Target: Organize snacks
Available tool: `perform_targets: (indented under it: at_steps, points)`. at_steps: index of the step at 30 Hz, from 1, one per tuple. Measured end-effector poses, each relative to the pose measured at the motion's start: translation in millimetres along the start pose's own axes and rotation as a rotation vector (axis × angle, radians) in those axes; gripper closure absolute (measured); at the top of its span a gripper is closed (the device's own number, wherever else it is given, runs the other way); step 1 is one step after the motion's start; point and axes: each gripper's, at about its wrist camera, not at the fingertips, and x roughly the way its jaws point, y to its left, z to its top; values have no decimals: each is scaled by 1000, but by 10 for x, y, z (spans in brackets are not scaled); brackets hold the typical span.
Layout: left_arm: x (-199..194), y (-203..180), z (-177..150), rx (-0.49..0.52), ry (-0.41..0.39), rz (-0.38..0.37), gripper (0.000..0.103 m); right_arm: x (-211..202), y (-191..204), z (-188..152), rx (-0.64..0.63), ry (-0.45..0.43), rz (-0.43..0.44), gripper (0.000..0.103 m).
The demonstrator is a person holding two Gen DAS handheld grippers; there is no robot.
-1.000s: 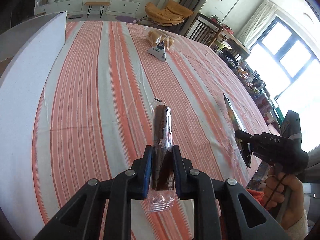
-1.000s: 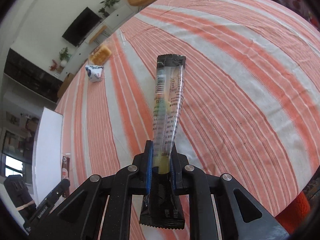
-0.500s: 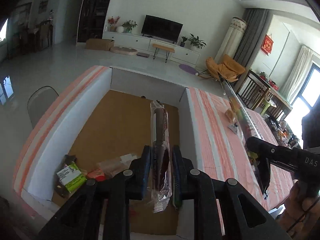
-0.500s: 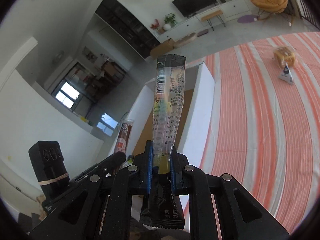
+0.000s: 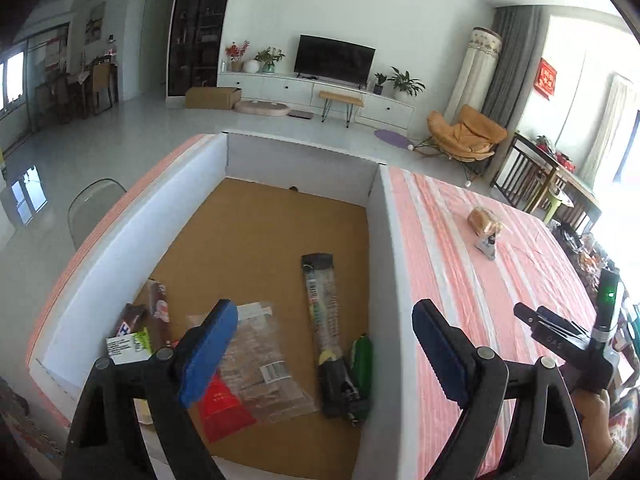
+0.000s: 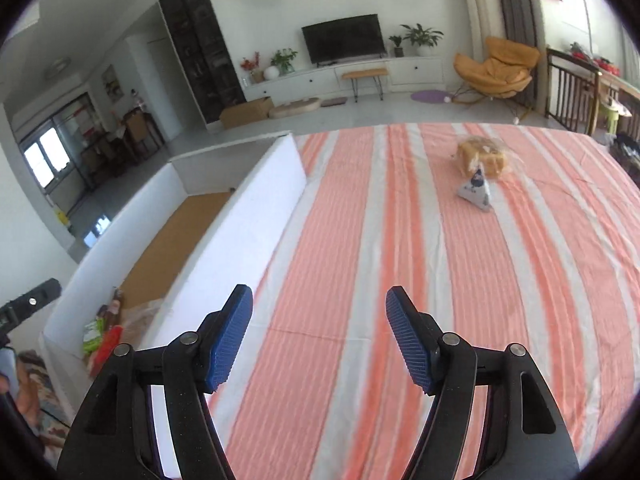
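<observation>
A white-walled box (image 5: 382,240) with a brown floor holds several snacks: a long clear packet (image 5: 322,312), a brown bar (image 5: 158,314), a clear bag (image 5: 260,364), a green packet (image 5: 362,356). My left gripper (image 5: 324,344) is open and empty above the box. My right gripper (image 6: 320,336) is open and empty above the striped tablecloth (image 6: 400,260), to the right of the box (image 6: 248,224). A bagged bread loaf (image 6: 482,154) and a small triangular packet (image 6: 476,190) lie far out on the table; both also show in the left wrist view, the loaf (image 5: 484,220) and the packet (image 5: 488,244).
The right gripper's body (image 5: 560,332) shows at the right of the left wrist view. A chair (image 5: 94,204) stands left of the table. The room behind holds a TV cabinet and an orange armchair (image 6: 496,68).
Both grippers have opened and let go of their snacks. The brown bar and the long clear packet now lie in the box. The right gripper has swung back over the tablecloth.
</observation>
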Motion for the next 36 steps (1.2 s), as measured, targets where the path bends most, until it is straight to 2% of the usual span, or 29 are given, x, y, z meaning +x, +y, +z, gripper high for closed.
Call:
perform_targets:
  at_steps: [3,5,7,8,10,11,18,24,28,36]
  points:
    - [62,-706,-83,124,38,-155,4,236,-728,-239,40,57,-230,31]
    - [168,-1138,-186,213,79,-240,2,246,-1154,-365,116,87,-300,31]
    - [372,-1499,-315,288,130,-287,2,172,-1436,-509,200,74,-329,31]
    - [506,-1690,-357,327,147,-287,2,139,-1528,-531,263,75,-325,30]
    - [803,-1955,-459,388,171,-242,2,38,-1640,-539,312,29,-305,31]
    - [931,-2057,-512,409,176,-212,2,48,-1660,-514,319,22,-336,31]
    - [1706,-2256,-636,403,200,-100,2,217,-1731,-475,349,33,-398,31]
    - [2033,-2224,-669,425,230,-33,2,255,-1731,-485,343,42,-413,30]
    - [2068,-2155,-657,384,230,-42,1,261,-1739,-492,341,44,-412,30]
    - [2117,-2151,-655,369,240,-48,0,280,-1726,-487,332,54,-422,27]
